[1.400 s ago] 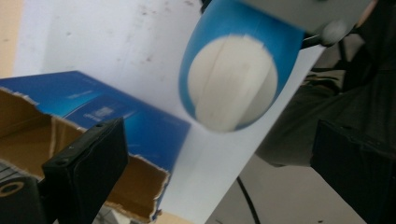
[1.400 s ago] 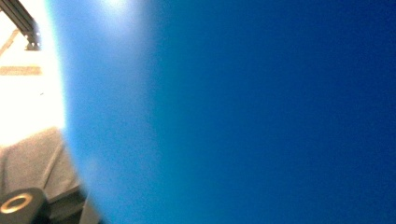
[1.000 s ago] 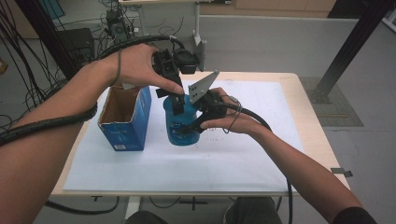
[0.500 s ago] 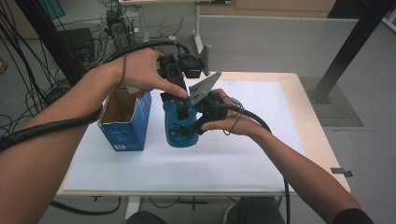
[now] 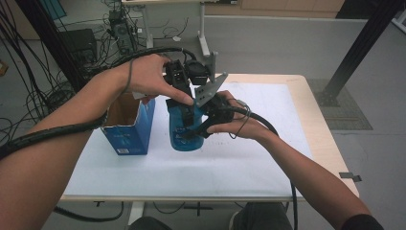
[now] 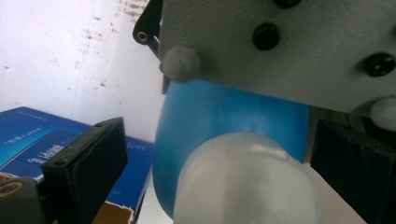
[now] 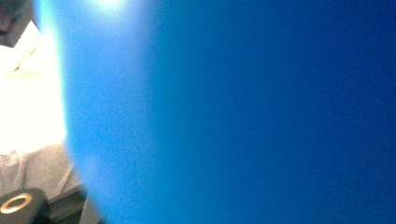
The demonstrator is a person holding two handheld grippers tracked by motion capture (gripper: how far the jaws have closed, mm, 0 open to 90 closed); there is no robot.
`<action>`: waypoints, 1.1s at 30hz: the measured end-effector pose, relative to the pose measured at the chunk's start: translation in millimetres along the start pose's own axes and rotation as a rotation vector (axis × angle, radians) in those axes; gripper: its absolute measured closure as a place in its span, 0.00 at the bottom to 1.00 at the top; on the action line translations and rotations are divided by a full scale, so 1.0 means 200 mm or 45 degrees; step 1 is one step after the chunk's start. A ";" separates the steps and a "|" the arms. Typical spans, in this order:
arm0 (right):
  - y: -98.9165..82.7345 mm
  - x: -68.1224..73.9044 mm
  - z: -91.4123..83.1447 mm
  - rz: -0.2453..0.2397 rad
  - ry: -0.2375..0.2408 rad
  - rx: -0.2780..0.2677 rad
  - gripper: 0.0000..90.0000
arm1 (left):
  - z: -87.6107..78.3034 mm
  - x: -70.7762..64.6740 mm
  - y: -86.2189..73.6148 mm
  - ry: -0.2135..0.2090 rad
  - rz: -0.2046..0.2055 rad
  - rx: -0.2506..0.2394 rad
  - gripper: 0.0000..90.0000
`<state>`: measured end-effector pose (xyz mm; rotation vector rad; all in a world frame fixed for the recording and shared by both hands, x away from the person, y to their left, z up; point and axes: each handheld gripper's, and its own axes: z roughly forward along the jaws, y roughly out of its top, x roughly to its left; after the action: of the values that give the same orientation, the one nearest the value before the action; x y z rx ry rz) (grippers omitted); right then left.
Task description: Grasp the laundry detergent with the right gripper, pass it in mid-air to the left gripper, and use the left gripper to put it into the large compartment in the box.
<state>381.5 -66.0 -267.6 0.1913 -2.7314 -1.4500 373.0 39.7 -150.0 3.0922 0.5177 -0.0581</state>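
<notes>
Gripping the blue bottle from its right side, the right gripper has its jaws closed on the lower body, and its own view is almost all smooth, glossy blue plastic at very close range. The bottle stands upright on the white sheet that covers the table, near the sheet's middle.

Above it, the left gripper points down over the bottle's top. In the left gripper view its two black jaws stand wide, one on each side of the white cap, with clear gaps between the pads and the cap, so nothing is held there. The cap is pale, rounded and slightly translucent, and it sits on a shoulder that swells out into a broad, plump blue body. The right gripper's grey plate, with black screws and a small white knob, hangs across the upper part of that view, just beyond the bottle.

In the high view the bottle's front carries a patch of darker print, too small to read.

Just to the bottle's left stands a blue carton, upright, top flaps open and its brown inside showing. Carton and bottle are close but apart. Black cables trail along both forearms.
</notes>
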 end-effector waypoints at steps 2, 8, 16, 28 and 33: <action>0.00 0.00 0.00 0.000 -0.001 -0.003 0.49 | 0.00 0.00 0.00 -0.004 -0.003 -0.001 0.05; 0.02 0.01 -0.01 0.005 -0.002 -0.021 0.49 | 0.00 -0.01 0.00 0.000 0.005 0.015 0.05; 0.02 0.01 0.00 0.000 -0.008 -0.011 0.49 | 0.00 -0.01 0.00 0.000 -0.003 0.001 0.05; 0.01 0.00 -0.01 0.004 -0.013 -0.018 0.49 | 0.00 -0.01 0.00 -0.003 -0.003 0.004 0.05; 0.02 0.00 -0.01 0.004 -0.014 -0.022 0.49 | -0.01 -0.01 0.00 0.005 0.000 0.008 0.05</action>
<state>381.1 -65.9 -263.8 0.1790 -2.7255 -1.4774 370.7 38.5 -148.8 3.0989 0.5189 -0.0540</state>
